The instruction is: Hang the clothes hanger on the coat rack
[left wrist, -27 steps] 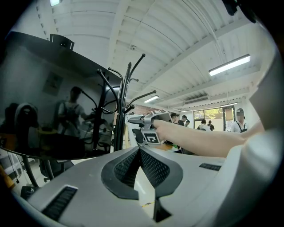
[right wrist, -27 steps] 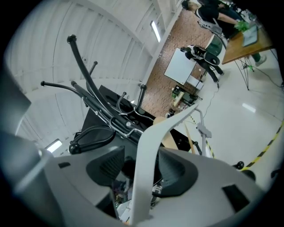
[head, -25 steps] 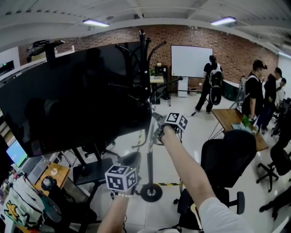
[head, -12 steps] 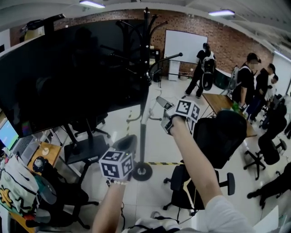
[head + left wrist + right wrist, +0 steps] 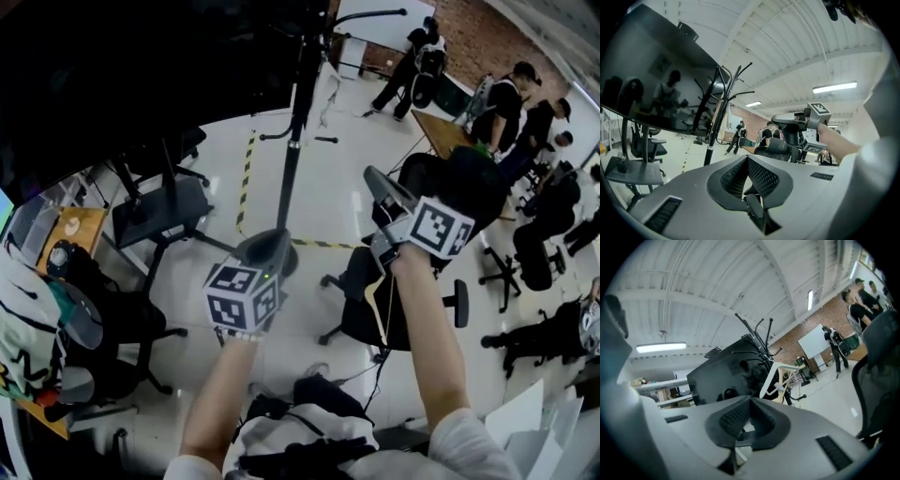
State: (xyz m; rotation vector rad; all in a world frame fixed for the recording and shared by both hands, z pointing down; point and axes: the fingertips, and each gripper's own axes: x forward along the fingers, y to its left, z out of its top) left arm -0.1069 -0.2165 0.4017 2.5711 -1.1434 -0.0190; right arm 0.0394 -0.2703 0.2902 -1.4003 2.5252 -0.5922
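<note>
Pulled well back from the coat rack (image 5: 298, 103), I have just closed the jaws of my right gripper (image 5: 370, 174) on nothing, my left gripper (image 5: 255, 250) likewise pressed together and empty, while the hanger (image 5: 767, 380) hangs on the rack, job apparently done.

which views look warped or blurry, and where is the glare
Head view: strong fisheye bend, so the coat rack pole leans, and the pale floor has a bright sheen. Left gripper view: dark rounded corners, the black screen mirrors the room, and the ceiling light is blown out. Right gripper view: tilted, soft blur at the left edge, but the white hanger reads clearly.
</note>
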